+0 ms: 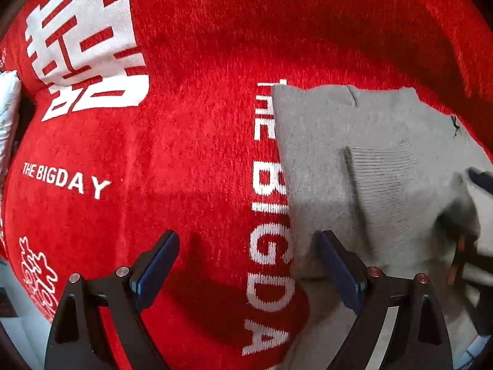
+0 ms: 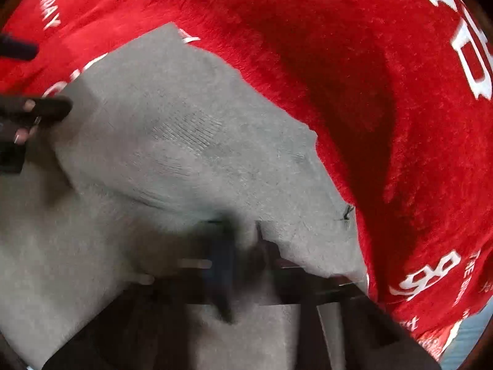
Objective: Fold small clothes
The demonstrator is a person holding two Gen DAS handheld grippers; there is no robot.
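- Two wrist views show one grey garment (image 1: 363,166) lying on a red blanket (image 1: 197,129) printed with white characters and the words "THE BIG DAY".
- Left tongs (image 1: 246,265): spread wide, nothing between the pads; the left pad is over bare red blanket, the right pad (image 1: 336,265) over the near left edge of the garment.
- Grey garment: in the left wrist view it fills the right half of the picture, covering part of a vertical line of white lettering; a small dark mark (image 1: 455,125) shows near its far right edge.
- Right tongs (image 2: 243,259): blurred in their own view, pressed together, with the garment's fabric bunched at the tips; whether fabric is actually pinched cannot be told.
- In the right wrist view the left tongs (image 2: 40,77) enter from the left edge, by the garment's far left corner.
- A pale patterned object (image 1: 7,123) shows at the left edge.
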